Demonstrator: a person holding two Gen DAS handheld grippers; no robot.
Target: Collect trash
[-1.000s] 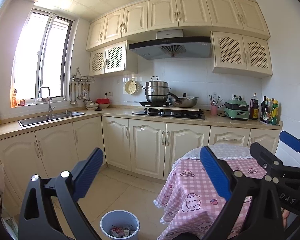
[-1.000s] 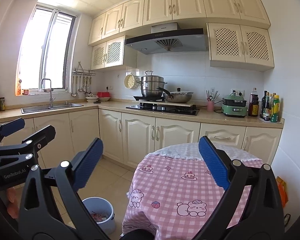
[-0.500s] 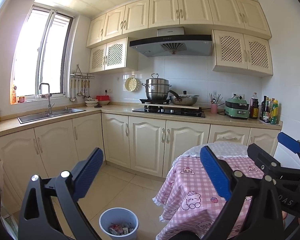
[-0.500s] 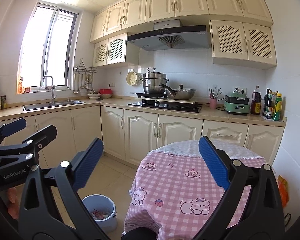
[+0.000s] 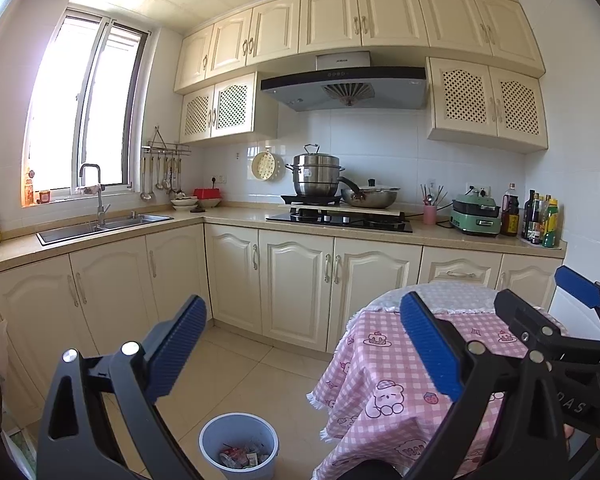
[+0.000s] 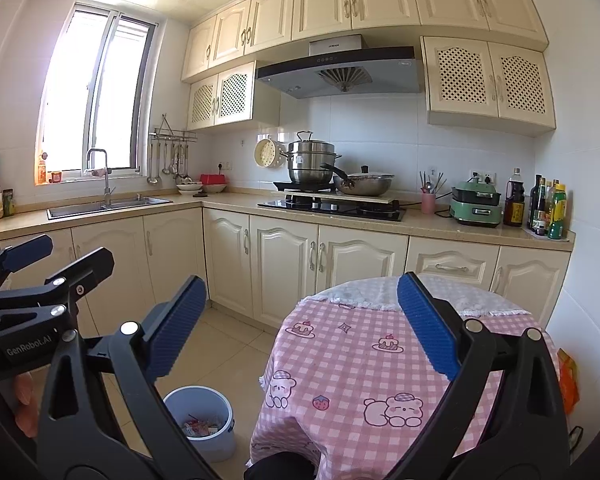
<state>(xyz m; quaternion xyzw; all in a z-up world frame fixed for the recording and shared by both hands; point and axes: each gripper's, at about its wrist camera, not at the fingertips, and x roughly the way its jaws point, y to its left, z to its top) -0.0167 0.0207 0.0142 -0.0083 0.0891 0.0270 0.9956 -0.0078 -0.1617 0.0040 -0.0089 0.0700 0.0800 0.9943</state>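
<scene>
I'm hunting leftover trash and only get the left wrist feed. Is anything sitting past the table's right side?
Observer: Yes. An orange packet shows between the table and the wall; what it rests on is hidden.
Operator: I only see the right gripper side-on. Is it carrying anything?
Observer: No. The right gripper has its jaws wide apart, with nothing between the pads.
</scene>
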